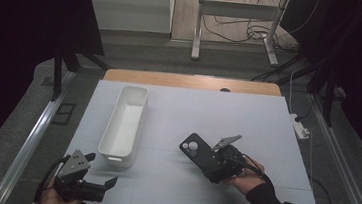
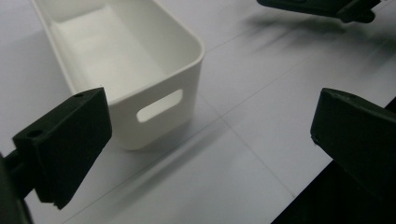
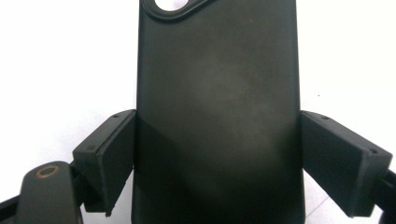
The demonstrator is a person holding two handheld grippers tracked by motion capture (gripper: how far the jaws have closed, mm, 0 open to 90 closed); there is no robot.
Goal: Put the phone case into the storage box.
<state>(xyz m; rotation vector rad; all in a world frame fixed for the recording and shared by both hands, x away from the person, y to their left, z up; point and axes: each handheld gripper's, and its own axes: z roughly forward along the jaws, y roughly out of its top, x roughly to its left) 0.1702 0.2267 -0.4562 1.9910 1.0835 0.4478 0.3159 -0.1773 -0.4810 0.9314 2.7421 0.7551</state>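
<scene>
1. My right gripper (image 1: pixel 213 161) sits at the middle right of the white table (image 1: pixel 266 130), and its jaws pinch a black phone case (image 1: pixel 198 151) by its two long edges.
2. The phone case's camera cutout end points away from me, toward the left, just above the table.
3. My left gripper (image 1: pixel 103 185) rests at the table's near left corner, its jaws spread wide on nothing.
4. A long white bin (image 1: pixel 125 127) stands just beyond my left gripper, well left of the phone case.
</scene>
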